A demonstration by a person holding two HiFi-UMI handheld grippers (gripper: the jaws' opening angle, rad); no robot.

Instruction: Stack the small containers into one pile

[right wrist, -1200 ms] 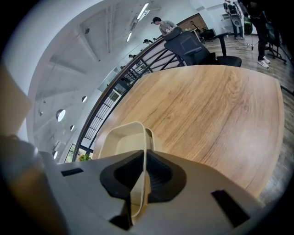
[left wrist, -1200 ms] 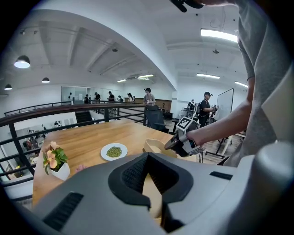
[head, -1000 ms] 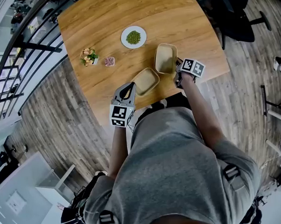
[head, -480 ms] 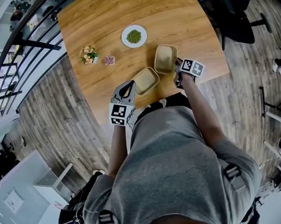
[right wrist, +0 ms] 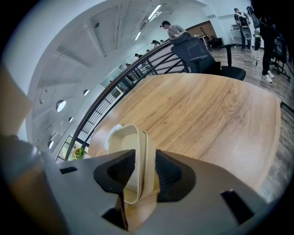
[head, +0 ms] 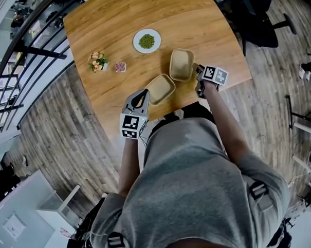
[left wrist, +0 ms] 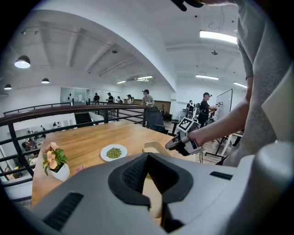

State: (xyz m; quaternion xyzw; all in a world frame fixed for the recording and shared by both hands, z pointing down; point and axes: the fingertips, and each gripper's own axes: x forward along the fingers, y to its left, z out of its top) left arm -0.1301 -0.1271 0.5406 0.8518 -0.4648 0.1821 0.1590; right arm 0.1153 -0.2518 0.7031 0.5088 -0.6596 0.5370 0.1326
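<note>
Two shallow beige containers sit near the front edge of the wooden table point(head: 115, 20). My left gripper point(head: 143, 99) is shut on the near wall of the left container point(head: 160, 89); that wall runs up between the pads point(left wrist: 133, 172). The right container point(head: 182, 64) has its near rim between the jaws of my right gripper point(head: 198, 73). Those jaws are opening, and the rim point(right wrist: 138, 156) stands between the pads with gaps either side. The right gripper point(left wrist: 182, 142) also shows in the left gripper view, at the right container point(left wrist: 154, 147).
A white plate of green beans point(head: 146, 40) lies further back. At the table's left are a small potted flower point(head: 96, 62) and a little pink item point(head: 120, 67). A black office chair point(head: 254, 19) stands off the right edge, a railing point(head: 18, 55) off the left.
</note>
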